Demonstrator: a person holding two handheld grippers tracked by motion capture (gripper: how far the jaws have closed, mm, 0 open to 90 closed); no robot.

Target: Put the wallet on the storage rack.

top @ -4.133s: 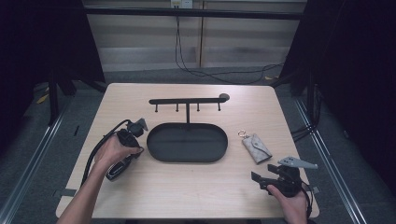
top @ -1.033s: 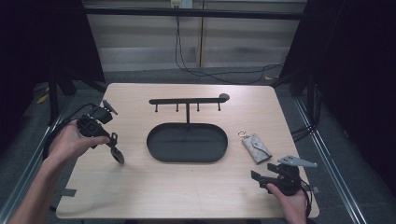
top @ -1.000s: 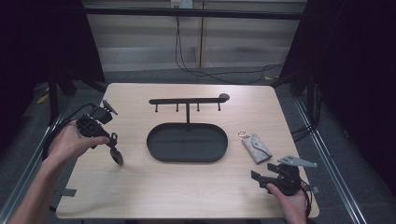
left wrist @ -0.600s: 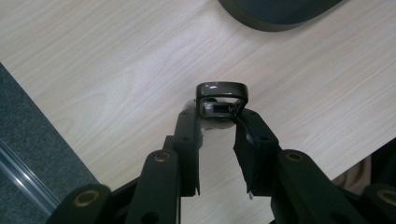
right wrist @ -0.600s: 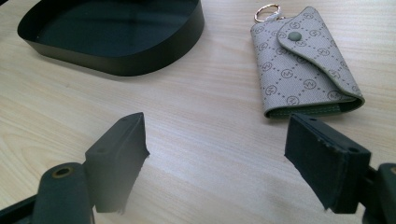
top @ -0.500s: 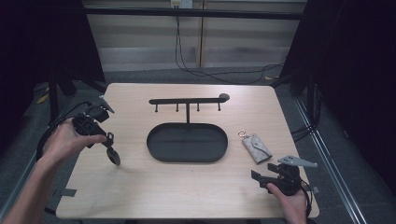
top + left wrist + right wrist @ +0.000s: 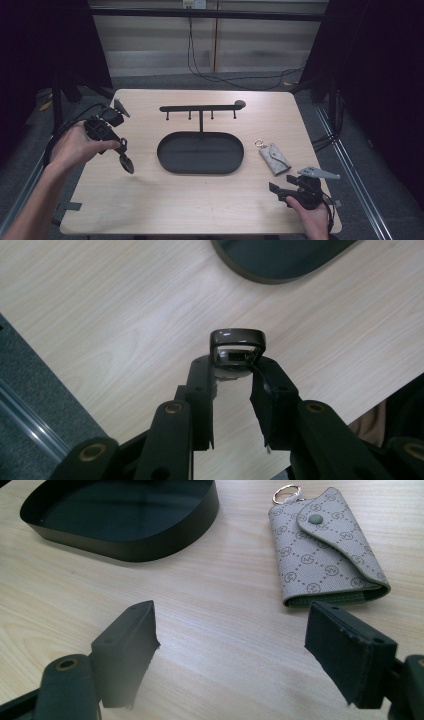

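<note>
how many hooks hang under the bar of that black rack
4. Under the bar above the oval tray: one near its left end, two beside the post, one near the right end.

A dark glossy key fob (image 7: 235, 350) with a squared loop end is pinched between the left gripper (image 7: 232, 375) jaws, raised left of the black oval tray (image 7: 200, 152); a grey patterned key pouch (image 7: 274, 158) lies flat, right of the tray.

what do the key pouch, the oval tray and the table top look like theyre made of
Key pouch: looks like coated canvas or faux leather, grey with a printed monogram pattern, a snap stud and a metal ring. Oval tray: probably painted metal, matte black, with a thin upright rim. Table top: light wood or wood-look laminate, with visible grain.
</note>
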